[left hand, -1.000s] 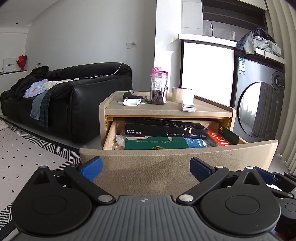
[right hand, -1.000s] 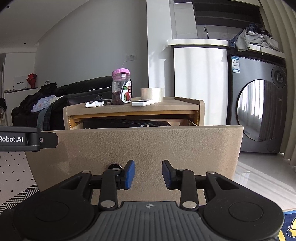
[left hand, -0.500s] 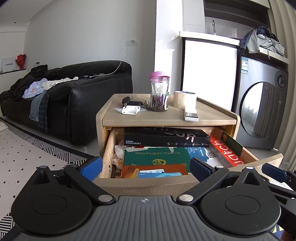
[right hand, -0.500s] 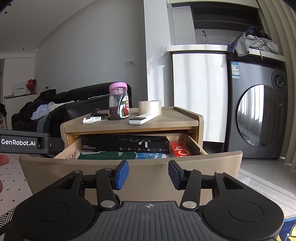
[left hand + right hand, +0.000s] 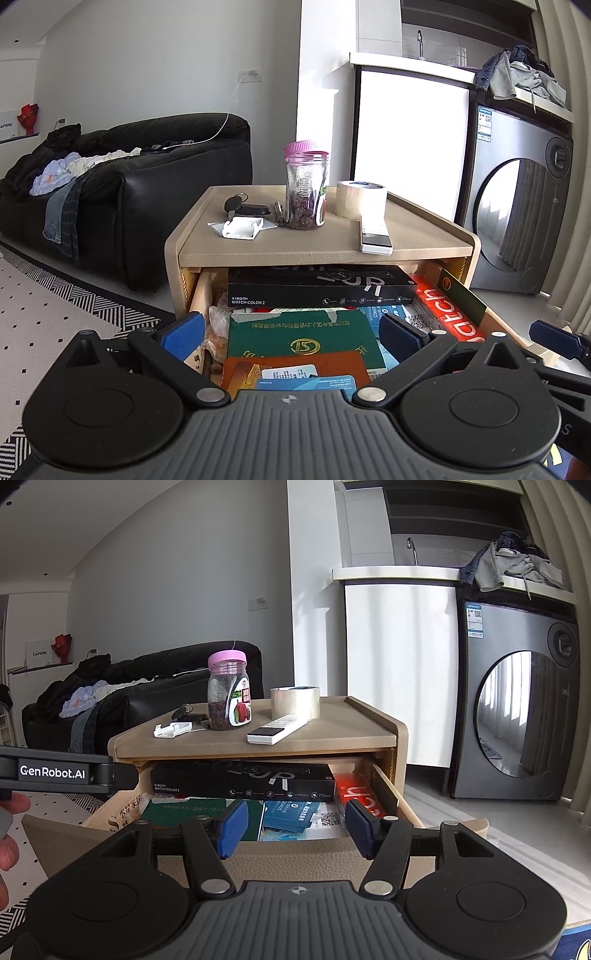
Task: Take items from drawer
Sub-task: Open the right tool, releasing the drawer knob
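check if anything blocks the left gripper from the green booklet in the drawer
Nothing visible does. The left gripper hangs open over the open drawer, and the green booklet lies on top, its face uncovered. Only an orange folder overlaps its near edge.

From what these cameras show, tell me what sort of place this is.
Most likely a small home living area. A black sofa strewn with clothes stands beside a washing machine, and a low side table with an open drawer holds household odds and ends.
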`<control>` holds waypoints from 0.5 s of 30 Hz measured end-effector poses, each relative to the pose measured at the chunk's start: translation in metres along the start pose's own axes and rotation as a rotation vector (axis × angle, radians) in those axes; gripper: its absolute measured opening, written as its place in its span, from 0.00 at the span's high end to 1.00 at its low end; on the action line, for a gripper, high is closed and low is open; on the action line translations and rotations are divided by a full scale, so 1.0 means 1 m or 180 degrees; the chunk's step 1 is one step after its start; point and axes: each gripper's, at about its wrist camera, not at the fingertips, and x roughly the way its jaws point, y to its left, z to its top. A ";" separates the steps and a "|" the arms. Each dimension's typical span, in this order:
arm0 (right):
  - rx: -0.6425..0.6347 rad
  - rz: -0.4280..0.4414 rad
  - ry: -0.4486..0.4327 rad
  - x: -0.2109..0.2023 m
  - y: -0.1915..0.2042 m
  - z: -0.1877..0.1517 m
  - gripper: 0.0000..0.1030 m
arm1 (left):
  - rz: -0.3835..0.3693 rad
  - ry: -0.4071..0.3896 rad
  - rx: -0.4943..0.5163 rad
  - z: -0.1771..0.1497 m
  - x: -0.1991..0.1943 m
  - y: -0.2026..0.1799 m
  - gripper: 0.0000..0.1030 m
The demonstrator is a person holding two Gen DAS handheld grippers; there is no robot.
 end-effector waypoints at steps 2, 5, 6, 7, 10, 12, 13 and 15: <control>0.0030 0.0013 0.0023 0.004 -0.003 0.002 0.39 | -0.0034 -0.0020 0.0047 0.005 0.004 -0.001 0.00; 0.0083 0.0049 0.0073 0.012 -0.008 0.005 0.39 | -0.0085 -0.0044 0.0123 0.013 0.011 -0.003 0.00; 0.0085 0.0055 0.0076 0.014 -0.008 0.006 0.39 | -0.0105 -0.0043 0.0156 0.015 0.014 -0.004 0.00; 0.0079 0.0057 0.0072 0.016 -0.009 0.007 0.39 | -0.0124 -0.0042 0.0189 0.018 0.016 -0.005 0.00; 0.0093 0.0054 0.0081 0.022 -0.012 0.010 0.39 | -0.0169 -0.0045 0.0294 0.025 0.024 -0.008 0.00; 0.0131 0.0073 0.0098 0.026 -0.015 0.012 0.39 | -0.0170 -0.0059 0.0378 0.028 0.029 -0.011 0.00; 0.0149 0.0082 0.0107 0.028 -0.016 0.013 0.39 | -0.0171 -0.0066 0.0420 0.030 0.031 -0.012 0.00; 0.0168 0.0087 0.0102 0.031 -0.017 0.015 0.39 | -0.0186 -0.0072 0.0494 0.035 0.035 -0.018 0.00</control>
